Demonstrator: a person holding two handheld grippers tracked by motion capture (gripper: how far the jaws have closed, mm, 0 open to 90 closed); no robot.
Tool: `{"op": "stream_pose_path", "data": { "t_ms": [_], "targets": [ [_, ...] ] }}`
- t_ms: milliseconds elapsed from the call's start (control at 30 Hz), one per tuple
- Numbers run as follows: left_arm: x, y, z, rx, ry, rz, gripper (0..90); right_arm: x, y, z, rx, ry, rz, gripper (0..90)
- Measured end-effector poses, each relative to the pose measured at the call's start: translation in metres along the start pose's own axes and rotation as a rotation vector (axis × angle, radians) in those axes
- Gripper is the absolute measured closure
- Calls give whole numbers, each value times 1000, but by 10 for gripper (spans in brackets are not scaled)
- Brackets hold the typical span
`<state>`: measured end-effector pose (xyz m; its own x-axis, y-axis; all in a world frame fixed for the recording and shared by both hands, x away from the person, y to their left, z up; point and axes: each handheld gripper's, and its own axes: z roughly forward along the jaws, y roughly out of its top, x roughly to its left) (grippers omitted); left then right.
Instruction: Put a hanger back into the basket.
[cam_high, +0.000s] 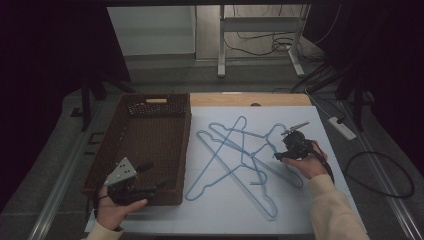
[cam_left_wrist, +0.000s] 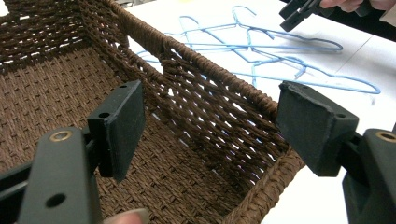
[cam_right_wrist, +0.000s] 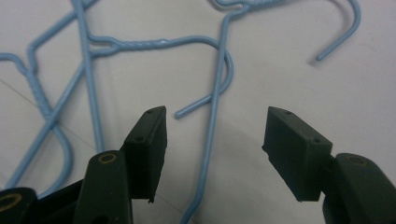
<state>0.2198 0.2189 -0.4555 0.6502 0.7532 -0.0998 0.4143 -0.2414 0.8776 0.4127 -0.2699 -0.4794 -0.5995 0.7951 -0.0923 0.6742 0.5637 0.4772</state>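
Hangers (cam_high: 240, 155) of thin blue wire lie tangled just right of the basket (cam_high: 131, 150): light, springy, slippery, best pinched at a straight run. Right gripper (cam_right_wrist: 212, 147) hovers apart over one; left gripper (cam_left_wrist: 210, 126) gapes astride the basket's wall.

My three cameras
Overhead looks forward and down; both gripper cameras sit close, sharing the blue hangers (cam_high: 240, 155).

The person wore cream long sleeves (cam_high: 330, 205). Each hand held a black two-jaw gripper: the left gripper (cam_high: 150, 177) carried a grey three-cornered plate (cam_high: 121, 171) (dotted with small holes), and the right gripper (cam_high: 282, 150) had flat rectangular fingers (cam_right_wrist: 150, 149) with brass-ringed pivots.
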Motion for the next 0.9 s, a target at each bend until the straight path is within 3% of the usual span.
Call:
{"op": "stream_pose_path", "data": {
  "t_ms": [233, 400, 633, 800, 900],
  "targets": [
    [0, 0, 1, 3, 0, 2, 251, -3, 4, 10, 55, 8, 8, 487],
    [0, -1, 1, 4, 0, 3, 251, -2, 5, 19, 108, 14, -6, 611],
    [0, -1, 1, 5, -1, 4, 251, 0, 9, 20, 134, 41, 11, 775],
    [0, 0, 0, 6, -3, 5, 251, 4, 10, 20, 145, 10, 4, 849],
    [0, -1, 1, 4, -2, 5, 251, 6, 9, 19, 152, -23, -39, 873]
  ]
}}
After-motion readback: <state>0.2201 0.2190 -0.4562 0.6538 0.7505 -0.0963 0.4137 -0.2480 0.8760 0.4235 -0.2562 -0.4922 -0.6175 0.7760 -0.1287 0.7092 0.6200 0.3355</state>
